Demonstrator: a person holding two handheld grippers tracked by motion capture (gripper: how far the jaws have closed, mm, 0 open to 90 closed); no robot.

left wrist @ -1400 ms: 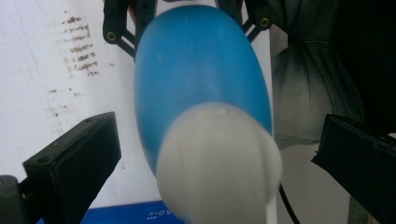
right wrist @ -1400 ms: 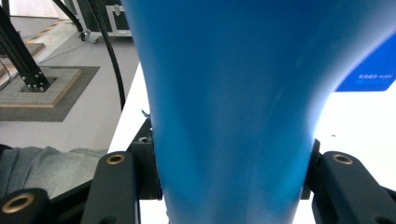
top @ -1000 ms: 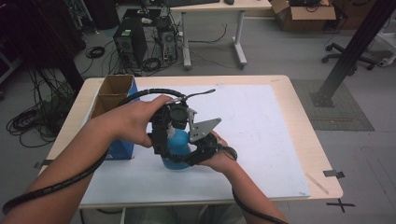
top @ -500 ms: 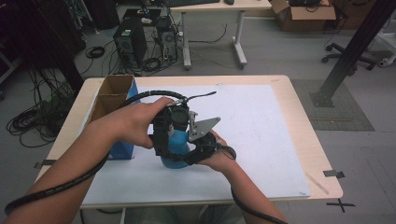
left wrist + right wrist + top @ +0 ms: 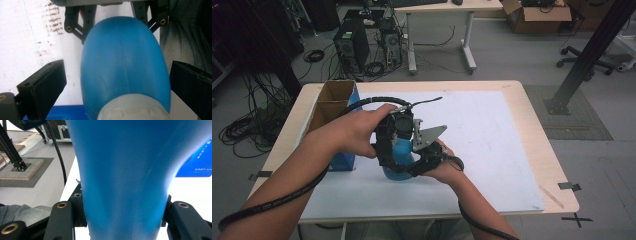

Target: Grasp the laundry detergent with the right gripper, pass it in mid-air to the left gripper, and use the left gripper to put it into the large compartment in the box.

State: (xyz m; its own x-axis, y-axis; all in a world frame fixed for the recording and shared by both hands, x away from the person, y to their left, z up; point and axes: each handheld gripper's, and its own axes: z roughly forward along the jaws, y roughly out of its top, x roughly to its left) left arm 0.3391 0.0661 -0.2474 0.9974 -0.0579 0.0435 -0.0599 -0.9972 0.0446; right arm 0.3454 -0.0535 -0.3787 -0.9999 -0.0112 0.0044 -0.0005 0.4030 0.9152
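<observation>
A blue plastic bottle (image 5: 399,154) with a pale cap (image 5: 130,110) stands on the white mat, between both hands. My right gripper (image 5: 424,159) comes in from the right and is shut on the bottle's body (image 5: 122,182), one black jaw pressed on each side. My left gripper (image 5: 391,137) hangs over the bottle from above. Its two black jaws flank the cap end of the bottle (image 5: 125,62) with a gap on each side. They have just been closing a little, with the bottle between them, and the pads do not touch it.
An open cardboard box (image 5: 330,102) stands at the table's left edge, with a blue box (image 5: 345,161) right beside the bottle. The white mat (image 5: 497,145) stretches to the right. Cables trail from both grippers across the near side.
</observation>
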